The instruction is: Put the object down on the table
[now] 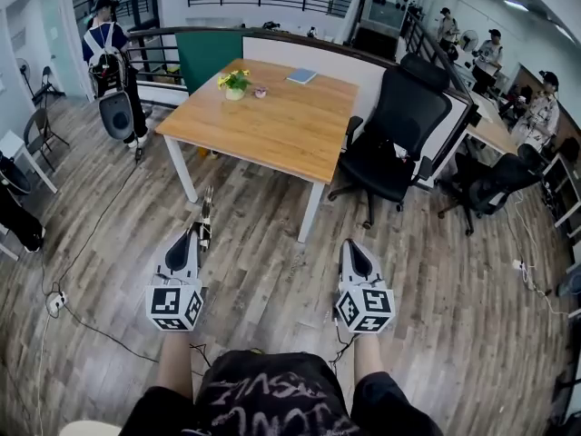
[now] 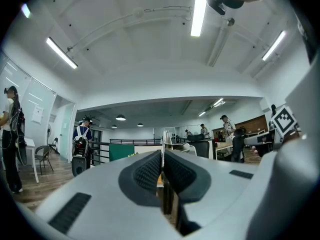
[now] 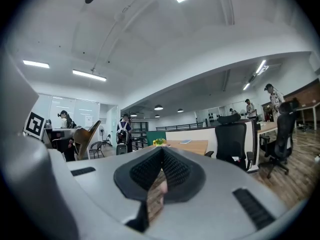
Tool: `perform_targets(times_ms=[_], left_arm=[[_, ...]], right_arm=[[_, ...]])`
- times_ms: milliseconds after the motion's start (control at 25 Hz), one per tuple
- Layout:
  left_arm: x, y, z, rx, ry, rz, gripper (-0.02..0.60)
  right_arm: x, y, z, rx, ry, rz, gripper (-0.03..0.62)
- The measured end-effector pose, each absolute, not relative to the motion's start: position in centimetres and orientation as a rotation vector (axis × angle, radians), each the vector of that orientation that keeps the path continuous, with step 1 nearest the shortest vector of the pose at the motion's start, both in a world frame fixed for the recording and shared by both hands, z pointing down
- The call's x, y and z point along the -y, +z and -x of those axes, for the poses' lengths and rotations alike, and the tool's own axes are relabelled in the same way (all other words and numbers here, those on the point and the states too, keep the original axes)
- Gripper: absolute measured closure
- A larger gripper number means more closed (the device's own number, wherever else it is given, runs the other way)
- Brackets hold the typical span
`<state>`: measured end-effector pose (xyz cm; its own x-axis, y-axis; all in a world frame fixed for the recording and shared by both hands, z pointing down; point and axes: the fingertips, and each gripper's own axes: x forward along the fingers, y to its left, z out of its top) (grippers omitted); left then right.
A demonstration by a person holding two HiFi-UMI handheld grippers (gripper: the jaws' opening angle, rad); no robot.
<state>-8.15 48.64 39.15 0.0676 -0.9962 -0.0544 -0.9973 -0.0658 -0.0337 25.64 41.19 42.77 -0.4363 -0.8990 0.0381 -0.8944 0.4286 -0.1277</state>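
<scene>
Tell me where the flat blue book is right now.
In the head view, the flat blue book lies on the light wooden table near its far edge, right of the small pot of yellow flowers and left of the black office chair.

- Light wooden tabletop (image 1: 272, 130) on white legs.
- Along its far edge: pot of yellow flowers (image 1: 235, 83), small pink item (image 1: 260, 92) just beside it, blue book (image 1: 301, 76) further right.

Light-wood table (image 1: 281, 130), black chair (image 1: 399, 121)
</scene>
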Motion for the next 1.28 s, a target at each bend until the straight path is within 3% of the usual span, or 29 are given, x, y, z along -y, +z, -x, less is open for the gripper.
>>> perform_targets(times_ms=[640, 1280], left_arm=[[-45.2, 41.1, 12.2, -2.098, 0.009, 2.295, 0.558], [-26.8, 41.7, 13.6, -2.142, -0.05, 2.245, 0.558]], right_arm=[[-38.6, 44.4, -20.4, -2.661, -0.216, 1.649, 0.589], [-18.2, 45.4, -19.0, -2.658, -0.282, 1.58, 0.589]])
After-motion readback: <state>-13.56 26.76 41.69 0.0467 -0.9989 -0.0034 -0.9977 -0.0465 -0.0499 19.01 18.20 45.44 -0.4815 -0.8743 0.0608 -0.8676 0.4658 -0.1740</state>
